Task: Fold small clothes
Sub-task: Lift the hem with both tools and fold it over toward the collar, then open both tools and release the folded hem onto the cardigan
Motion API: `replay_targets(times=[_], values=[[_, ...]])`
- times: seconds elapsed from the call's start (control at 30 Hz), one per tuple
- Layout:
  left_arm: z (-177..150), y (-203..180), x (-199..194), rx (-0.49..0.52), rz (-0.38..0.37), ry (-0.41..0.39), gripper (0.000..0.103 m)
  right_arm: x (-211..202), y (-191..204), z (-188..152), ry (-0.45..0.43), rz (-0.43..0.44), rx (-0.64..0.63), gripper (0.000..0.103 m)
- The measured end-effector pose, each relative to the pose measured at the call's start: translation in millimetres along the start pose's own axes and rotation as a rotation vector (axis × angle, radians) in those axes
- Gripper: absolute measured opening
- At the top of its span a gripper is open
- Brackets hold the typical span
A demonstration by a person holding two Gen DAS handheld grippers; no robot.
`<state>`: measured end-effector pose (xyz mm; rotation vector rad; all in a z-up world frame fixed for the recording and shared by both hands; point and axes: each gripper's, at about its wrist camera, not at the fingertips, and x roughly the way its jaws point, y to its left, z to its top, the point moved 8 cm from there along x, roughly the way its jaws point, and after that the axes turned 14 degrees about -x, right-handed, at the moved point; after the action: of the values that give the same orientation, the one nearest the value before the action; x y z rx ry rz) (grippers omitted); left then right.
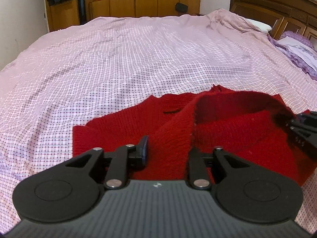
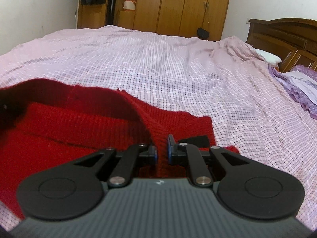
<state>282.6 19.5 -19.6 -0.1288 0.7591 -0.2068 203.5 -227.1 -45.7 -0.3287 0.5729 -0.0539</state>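
Note:
A red knit sweater (image 1: 122, 130) lies on the pink checked bed sheet (image 1: 118, 63) close in front of both grippers. A fold of it rises in an arch between the two grippers. My left gripper (image 1: 168, 150) has its jaws apart. A thick fold of the sweater lies between them and covers the right finger, while the left finger (image 1: 143, 148) shows its blue pad beside the knit. My right gripper (image 2: 162, 150) is shut on a narrow raised edge of the sweater (image 2: 59, 130). It also shows at the right edge of the left wrist view, as the right gripper (image 1: 297, 127).
The sheet (image 2: 178, 69) spreads wide beyond the sweater. Purple pillows (image 1: 297, 53) and a dark wooden headboard (image 1: 277, 6) are at the right. A wooden wardrobe (image 2: 178, 6) stands behind the bed's far edge.

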Motion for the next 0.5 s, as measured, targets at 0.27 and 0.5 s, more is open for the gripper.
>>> replay_targets(times=[0.27,0.5], values=[[11,2,-41,0.024,0.017,-0.033,0.053,4,0,1,0.026,0.018,0.001,0.015],[8,1,-76,0.036,0.025,-0.052,0.059,-5,-11,-1,0.002,0.073,0.073,0.024]])
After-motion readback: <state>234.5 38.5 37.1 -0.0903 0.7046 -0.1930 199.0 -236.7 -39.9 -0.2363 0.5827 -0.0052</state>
